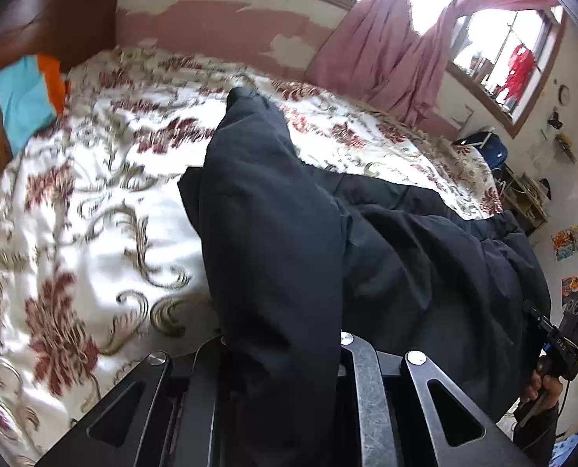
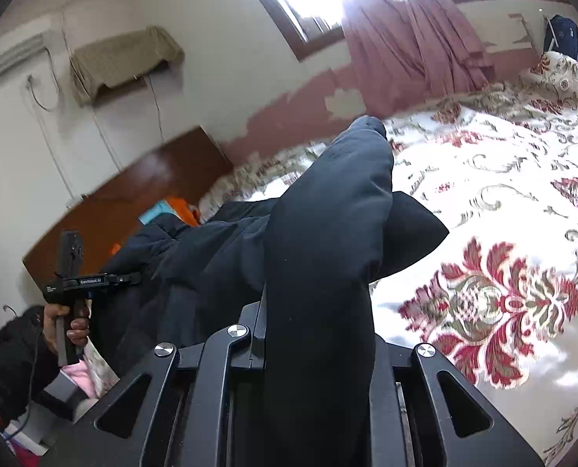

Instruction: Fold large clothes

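Clearly both tools are clamped on the same dark garment (image 1: 273, 202): the left gripper (image 1: 281, 354) pinches one bunched fold of it, and the right gripper (image 2: 320, 334) pinches another. Between them the cloth hangs lifted over the near side of the floral bedspread (image 1: 106, 179), its far part trailing onto the bedspread. A pink curtain (image 1: 390, 62) hangs beyond the bedspread.

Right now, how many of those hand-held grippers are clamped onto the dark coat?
2. The left hand-held gripper pinches one bunch of the dark coat above the flowered bedspread; the right hand-held gripper pinches another. The fabric hides their tips.
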The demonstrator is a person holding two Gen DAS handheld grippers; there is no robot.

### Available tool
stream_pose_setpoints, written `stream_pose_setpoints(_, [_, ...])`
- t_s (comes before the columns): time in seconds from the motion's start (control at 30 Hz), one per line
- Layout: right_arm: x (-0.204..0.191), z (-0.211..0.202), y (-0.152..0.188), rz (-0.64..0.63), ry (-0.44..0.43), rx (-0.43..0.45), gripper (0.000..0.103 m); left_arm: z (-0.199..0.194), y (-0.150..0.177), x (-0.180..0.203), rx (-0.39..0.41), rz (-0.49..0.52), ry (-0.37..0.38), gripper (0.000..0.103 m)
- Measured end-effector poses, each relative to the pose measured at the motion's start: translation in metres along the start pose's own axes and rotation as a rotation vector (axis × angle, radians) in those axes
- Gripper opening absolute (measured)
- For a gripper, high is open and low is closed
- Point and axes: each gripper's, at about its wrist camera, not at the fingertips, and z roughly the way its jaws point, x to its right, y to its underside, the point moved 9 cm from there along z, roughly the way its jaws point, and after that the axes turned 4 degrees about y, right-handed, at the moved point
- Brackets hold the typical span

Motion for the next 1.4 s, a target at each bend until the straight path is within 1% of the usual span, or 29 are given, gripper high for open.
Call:
stream_pose_setpoints(0.07, [0.01,0.007,0.007,0.022,0.03,-0.026,0.016,0.006,0.006,-0.011,0.008,-0.017,0.009,0.015])
stream_pose_setpoints(0.17, [0.023,0.016,0.018,0.054,0.067,-0.058,0.018,0.013,0.012,-0.022,0.001,-0.037,0.021,0.018])
stream_pose_setpoints(0.27, [0.035,0.024,0.026,0.078,0.117,-0.085,0.025,0.016,0.016,-0.024,0.0,-0.013,-0.003,0.028])
stream_pose_setpoints(0.33, [0.038,0.025,0.029,0.093,0.132,-0.089,0.03,0.018,0.017,-0.025,0.002,0.014,-0.041,0.043])
stream_pose_setpoints(0.37, [0.04,0.026,0.03,0.098,0.138,-0.089,0.03,0.018,0.017,-0.026,0.004,0.022,-0.056,0.045])
stream_pose_setpoints(0.43, [0.042,0.025,0.034,0.108,0.168,-0.099,0.04,0.02,0.019,-0.03,-0.001,0.031,-0.094,0.067])
stream_pose_setpoints(0.47, [0.042,0.025,0.035,0.107,0.187,-0.105,0.042,0.021,0.02,-0.032,-0.007,0.031,-0.108,0.072])
stream_pose_setpoints(0.5, [0.042,0.026,0.036,0.1,0.209,-0.108,0.047,0.021,0.022,-0.033,-0.008,0.029,-0.115,0.078])
stream_pose_setpoints(0.53, [0.041,0.025,0.037,0.088,0.23,-0.107,0.052,0.02,0.023,-0.036,-0.003,0.023,-0.117,0.08])
stream_pose_setpoints(0.57, [0.039,0.024,0.037,0.067,0.261,-0.104,0.055,0.019,0.025,-0.039,0.004,0.009,-0.115,0.083])
stream_pose_setpoints(0.6, [0.035,0.022,0.038,0.046,0.284,-0.102,0.058,0.019,0.026,-0.043,0.008,-0.008,-0.115,0.088])
stream_pose_setpoints(0.7, [0.027,0.017,0.039,-0.003,0.35,-0.097,0.064,0.012,0.032,-0.052,0.029,-0.066,-0.107,0.089])
stream_pose_setpoints(0.73, [0.026,0.016,0.038,-0.012,0.368,-0.095,0.07,0.01,0.033,-0.053,0.037,-0.073,-0.106,0.089])
stream_pose_setpoints(0.8, [0.02,0.011,0.037,-0.03,0.402,-0.084,0.074,0.004,0.035,-0.053,0.053,-0.072,-0.109,0.089])
stream_pose_setpoints(0.87, [0.016,0.006,0.034,-0.038,0.42,-0.073,0.079,-0.002,0.037,-0.05,0.067,-0.057,-0.114,0.09])
stream_pose_setpoints(0.93, [0.013,-0.001,0.03,-0.037,0.443,-0.051,0.09,-0.009,0.037,-0.045,0.082,-0.037,-0.128,0.091])
stream_pose_setpoints(1.13, [-0.001,-0.036,0.022,-0.069,0.501,0.035,0.094,-0.028,0.038,-0.023,0.122,0.02,-0.162,0.095])
stream_pose_setpoints(1.27, [-0.019,-0.059,0.017,-0.105,0.509,0.08,0.096,-0.044,0.038,-0.017,0.165,0.037,-0.191,0.095])
stream_pose_setpoints(1.4, [-0.04,-0.075,0.012,-0.128,0.497,0.113,0.096,-0.064,0.037,-0.008,0.216,0.057,-0.206,0.096])
